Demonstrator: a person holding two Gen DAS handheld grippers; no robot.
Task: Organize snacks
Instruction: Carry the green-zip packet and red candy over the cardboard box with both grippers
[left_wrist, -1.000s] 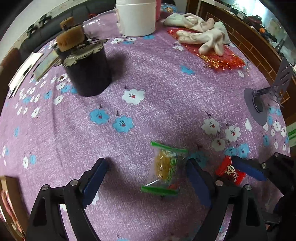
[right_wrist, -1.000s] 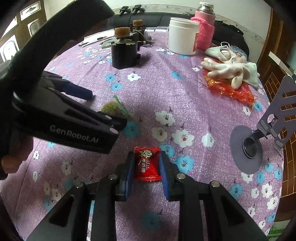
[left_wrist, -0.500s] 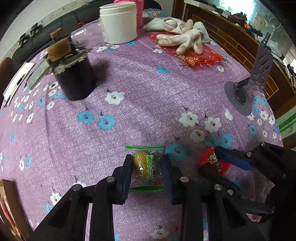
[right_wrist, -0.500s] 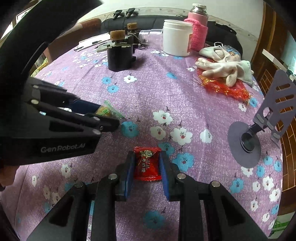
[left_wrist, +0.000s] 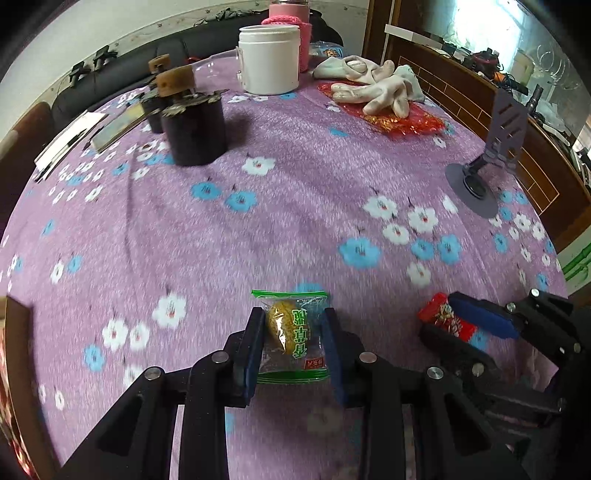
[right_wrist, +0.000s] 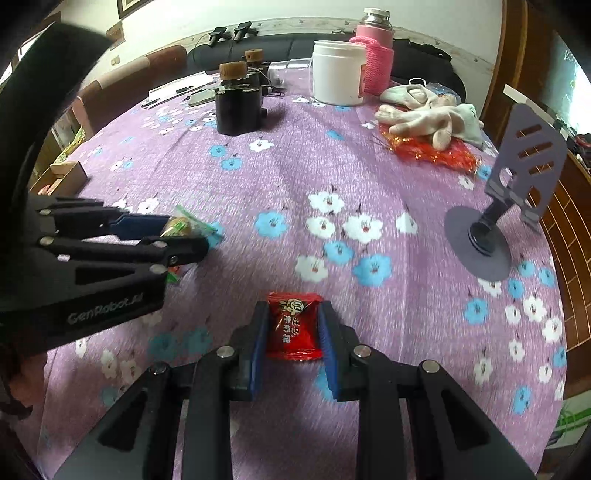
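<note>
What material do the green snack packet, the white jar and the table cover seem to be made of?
Green packet: thin clear plastic film, glossy; the snack shows through.
White jar: probably plastic, opaque, smooth.
Table cover: looks like fabric, matte and slightly fuzzy, with printed flowers.

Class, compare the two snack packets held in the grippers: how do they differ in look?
The green-edged packet is clear, showing a yellowish snack inside; the red packet is opaque. The green-edged packet bears green print, the red packet pale print. Shared: each is pinched between blue pads, in the left gripper and right gripper.
</note>
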